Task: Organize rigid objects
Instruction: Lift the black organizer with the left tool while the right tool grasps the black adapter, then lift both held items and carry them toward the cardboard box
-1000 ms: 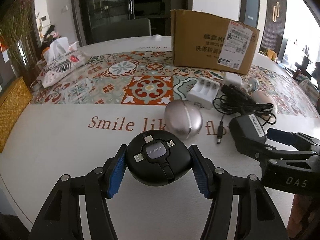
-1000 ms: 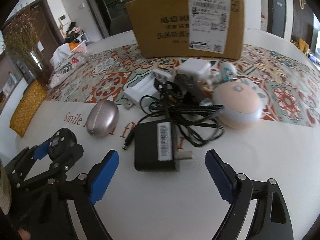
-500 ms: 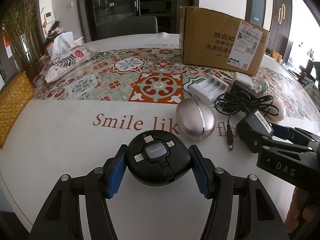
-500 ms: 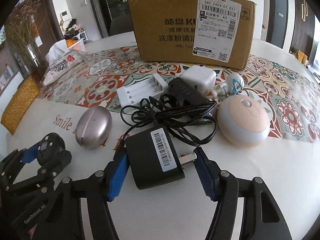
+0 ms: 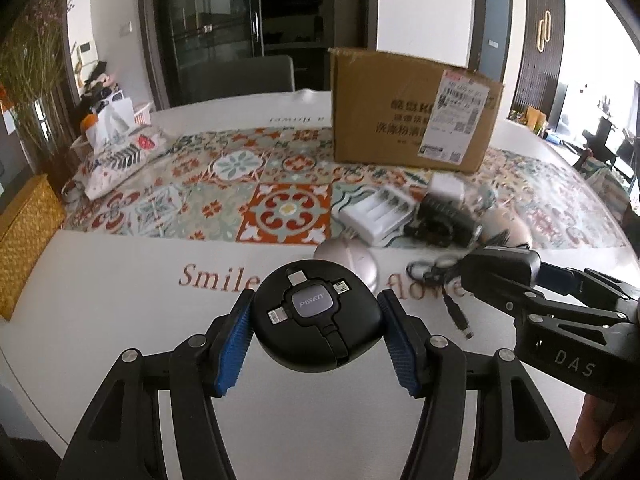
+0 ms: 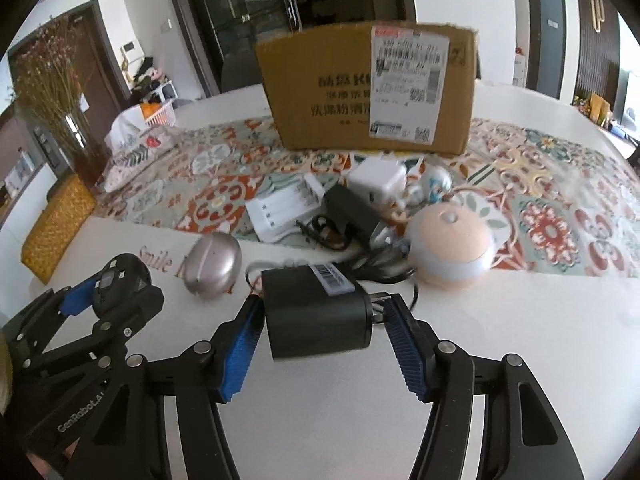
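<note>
Fingers of the left gripper (image 5: 316, 330) clamp the cable reel (image 5: 318, 322); the right gripper (image 6: 320, 334) pinches the adapter (image 6: 316, 312), seemingly lifted. Charger (image 6: 286, 206), case (image 6: 212, 266) and lamp (image 6: 450, 246) lie unsorted before the box (image 6: 368, 88).

White table (image 5: 120, 320) with tiled runner (image 5: 240, 184). Tissue pouch (image 5: 120, 160) far left, wicker basket (image 5: 24, 240) at the edge, dried flowers (image 6: 52, 92) behind, chair (image 5: 236, 80) beyond.
</note>
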{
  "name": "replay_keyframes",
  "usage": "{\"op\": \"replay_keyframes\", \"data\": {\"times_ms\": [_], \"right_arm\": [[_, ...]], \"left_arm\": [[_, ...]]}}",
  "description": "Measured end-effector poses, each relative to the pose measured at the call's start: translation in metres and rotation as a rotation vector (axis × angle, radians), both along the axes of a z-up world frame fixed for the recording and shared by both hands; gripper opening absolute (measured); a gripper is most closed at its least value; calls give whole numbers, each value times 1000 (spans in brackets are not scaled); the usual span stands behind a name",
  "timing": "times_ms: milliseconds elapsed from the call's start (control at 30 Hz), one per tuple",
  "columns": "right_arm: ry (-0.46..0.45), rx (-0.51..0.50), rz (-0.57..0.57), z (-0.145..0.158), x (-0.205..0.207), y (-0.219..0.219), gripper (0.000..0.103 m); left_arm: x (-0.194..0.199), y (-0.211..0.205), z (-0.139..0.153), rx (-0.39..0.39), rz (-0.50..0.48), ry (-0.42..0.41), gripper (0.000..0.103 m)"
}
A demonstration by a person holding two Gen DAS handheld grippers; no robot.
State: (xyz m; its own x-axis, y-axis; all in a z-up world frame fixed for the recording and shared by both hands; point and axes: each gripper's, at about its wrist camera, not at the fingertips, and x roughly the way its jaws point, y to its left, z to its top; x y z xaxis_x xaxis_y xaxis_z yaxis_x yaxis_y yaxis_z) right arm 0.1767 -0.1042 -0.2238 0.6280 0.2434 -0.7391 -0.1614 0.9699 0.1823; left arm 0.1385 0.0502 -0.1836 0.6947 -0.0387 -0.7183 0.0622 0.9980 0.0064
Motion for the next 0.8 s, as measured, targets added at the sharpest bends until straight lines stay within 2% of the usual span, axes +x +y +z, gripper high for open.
{"op": "replay_keyframes", "data": {"times_ms": [267, 567, 800], "right_arm": [[-59, -5, -9, 23, -4, -4, 60], [-13, 18, -13, 9, -5, -9, 57], [-15, 17, -5, 8, -5, -8, 57]], "left_arm": [[-1, -6, 16, -4, -11, -26, 60], [-2, -9, 10, 5, -12, -18, 60], [-4, -9, 8, 1, -5, -14, 60]]}}
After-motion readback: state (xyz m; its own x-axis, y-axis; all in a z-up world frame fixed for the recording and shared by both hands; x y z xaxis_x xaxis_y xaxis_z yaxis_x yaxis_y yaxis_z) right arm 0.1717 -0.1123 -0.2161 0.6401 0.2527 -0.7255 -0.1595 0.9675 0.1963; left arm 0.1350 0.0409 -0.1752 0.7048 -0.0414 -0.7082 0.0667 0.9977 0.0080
